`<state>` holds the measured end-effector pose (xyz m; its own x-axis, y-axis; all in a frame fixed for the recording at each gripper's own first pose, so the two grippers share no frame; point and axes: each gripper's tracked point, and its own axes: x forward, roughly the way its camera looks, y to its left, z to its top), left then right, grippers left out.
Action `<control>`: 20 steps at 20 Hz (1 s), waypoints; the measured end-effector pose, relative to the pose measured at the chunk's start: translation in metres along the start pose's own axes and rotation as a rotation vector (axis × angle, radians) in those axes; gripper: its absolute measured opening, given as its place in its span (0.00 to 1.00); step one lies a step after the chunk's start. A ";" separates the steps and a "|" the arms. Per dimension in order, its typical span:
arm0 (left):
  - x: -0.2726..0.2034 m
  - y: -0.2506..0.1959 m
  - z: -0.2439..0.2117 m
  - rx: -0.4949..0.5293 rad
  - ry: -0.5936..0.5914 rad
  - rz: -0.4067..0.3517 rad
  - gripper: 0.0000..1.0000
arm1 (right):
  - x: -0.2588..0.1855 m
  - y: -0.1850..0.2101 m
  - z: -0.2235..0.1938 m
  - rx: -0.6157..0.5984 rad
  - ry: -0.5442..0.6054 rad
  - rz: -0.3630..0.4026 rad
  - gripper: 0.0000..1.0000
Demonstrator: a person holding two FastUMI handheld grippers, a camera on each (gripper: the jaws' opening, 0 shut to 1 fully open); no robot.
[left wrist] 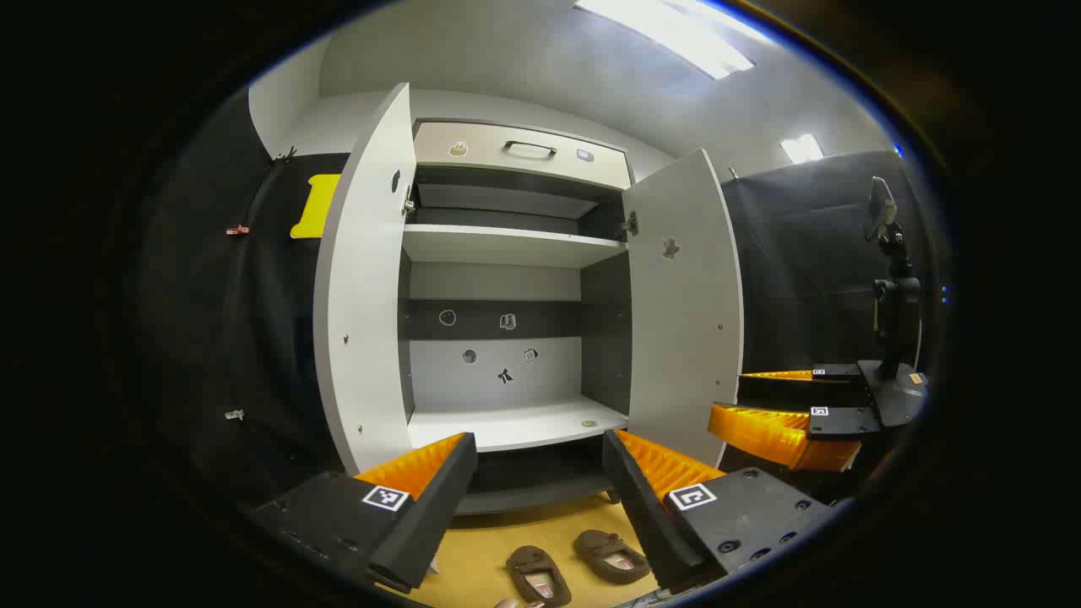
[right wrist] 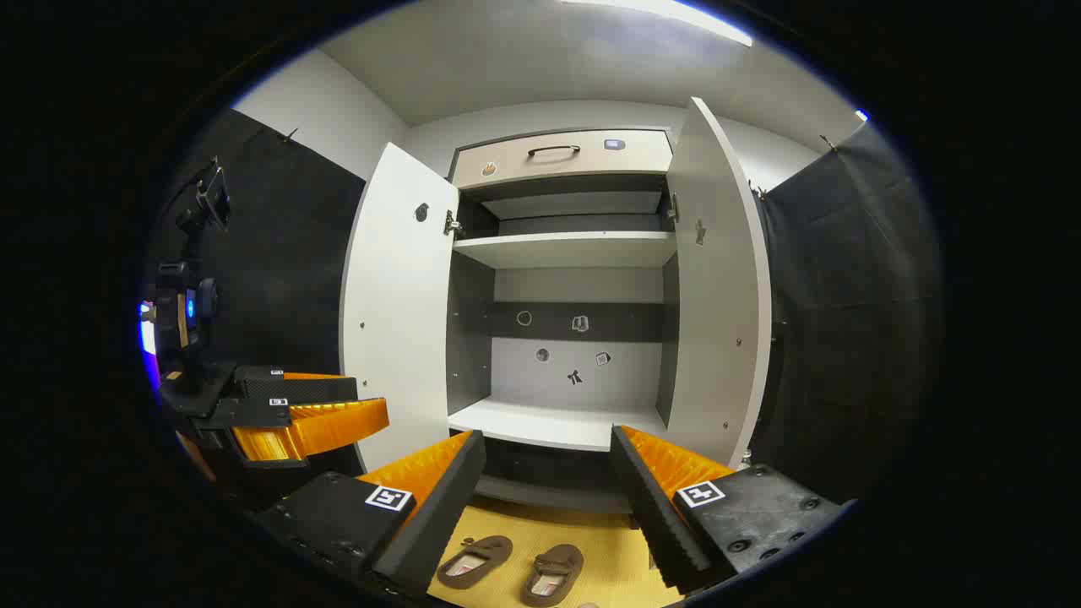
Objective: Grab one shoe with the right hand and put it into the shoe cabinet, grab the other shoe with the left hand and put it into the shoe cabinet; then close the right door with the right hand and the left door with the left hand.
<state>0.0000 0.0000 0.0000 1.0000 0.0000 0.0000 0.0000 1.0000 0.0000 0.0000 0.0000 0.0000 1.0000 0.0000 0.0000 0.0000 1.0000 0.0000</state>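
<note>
Left gripper (left wrist: 540,473) spread wide, grasping nothing; right gripper (right wrist: 547,473) likewise released and bare. Just below and between the fingers in both views, 2 brown shoes (left wrist: 574,567) (right wrist: 513,570) side by side on the tan floor (left wrist: 490,557), openings up, untouched. Beyond, shoe cabinet (left wrist: 515,422) (right wrist: 557,422) with left door (left wrist: 363,279) and right door (left wrist: 684,304) swung open, shelves bare. Right gripper also seen far right in left gripper view (left wrist: 794,405).

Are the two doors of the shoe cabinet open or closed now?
Open. The left door and the right door both swing outward, showing bare shelves inside the shoe cabinet.
</note>
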 end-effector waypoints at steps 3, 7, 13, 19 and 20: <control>0.000 0.000 -0.001 0.004 0.005 -0.001 0.95 | 0.001 -0.002 0.000 0.007 0.001 -0.009 0.98; -0.001 -0.001 -0.001 0.012 0.003 -0.001 0.95 | 0.002 -0.006 -0.002 0.015 0.006 -0.021 0.98; 0.000 -0.003 -0.004 0.023 0.007 -0.008 0.95 | 0.004 -0.011 0.000 -0.023 -0.011 -0.053 0.98; -0.001 -0.001 -0.002 0.014 0.010 -0.001 0.95 | 0.007 -0.007 -0.013 -0.014 0.017 -0.044 0.98; -0.002 0.000 -0.002 0.014 0.011 0.000 0.95 | 0.009 -0.007 -0.017 -0.012 0.027 -0.043 0.98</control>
<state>-0.0019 0.0005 -0.0023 0.9999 0.0005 -0.0108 -0.0004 0.9999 0.0143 0.0094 -0.0066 -0.0173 0.9987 -0.0436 -0.0271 0.0433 0.9990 -0.0124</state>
